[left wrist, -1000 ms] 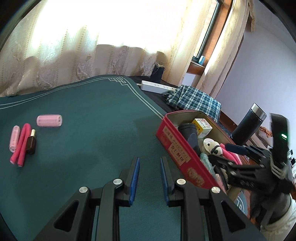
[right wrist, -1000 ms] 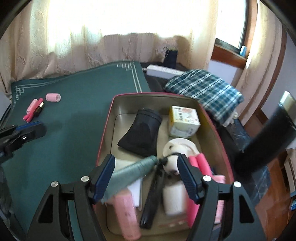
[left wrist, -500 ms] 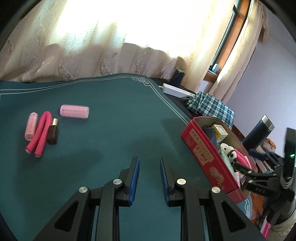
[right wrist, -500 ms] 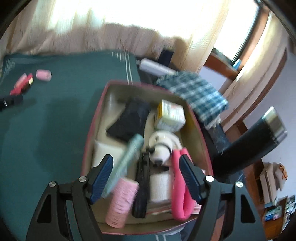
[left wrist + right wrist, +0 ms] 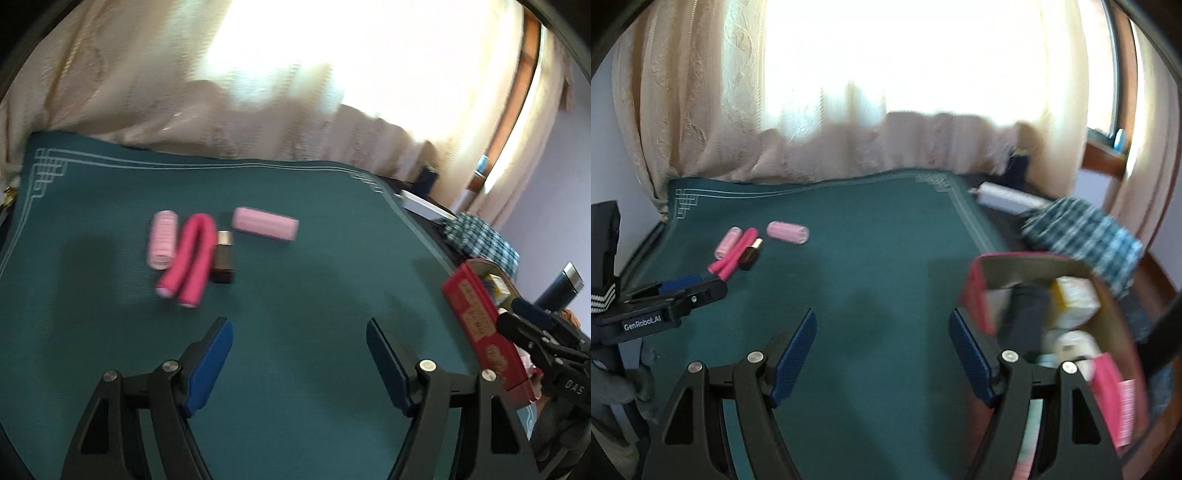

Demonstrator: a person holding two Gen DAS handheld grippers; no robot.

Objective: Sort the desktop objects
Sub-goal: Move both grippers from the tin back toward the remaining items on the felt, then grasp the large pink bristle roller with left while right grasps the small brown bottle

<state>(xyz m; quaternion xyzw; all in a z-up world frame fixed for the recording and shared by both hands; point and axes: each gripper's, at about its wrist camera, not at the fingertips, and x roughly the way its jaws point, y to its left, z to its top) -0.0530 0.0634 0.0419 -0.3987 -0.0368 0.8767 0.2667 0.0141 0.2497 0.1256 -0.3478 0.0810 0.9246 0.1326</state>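
On the green table mat (image 5: 110,317) lie a pale pink hair roller (image 5: 161,239), a folded hot-pink foam roller (image 5: 192,258), a brown lipstick (image 5: 223,256) and a second pink roller (image 5: 265,223). The same group shows in the right wrist view: roller (image 5: 787,232), foam roller (image 5: 733,254) and lipstick (image 5: 750,253). My left gripper (image 5: 299,363) is open and empty, just short of these items. My right gripper (image 5: 882,356) is open and empty over the mat, left of the red box (image 5: 977,295), which holds several items.
The red box (image 5: 480,317) stands at the right edge of the mat. A checked cloth (image 5: 1082,236), a white power strip (image 5: 1004,194) and a dark flask (image 5: 559,291) lie beyond it. Curtains hang behind the table.
My left gripper has opened wide and swung left toward the pink rollers and lipstick. My right gripper has lifted off the red box and turned left over the mat.
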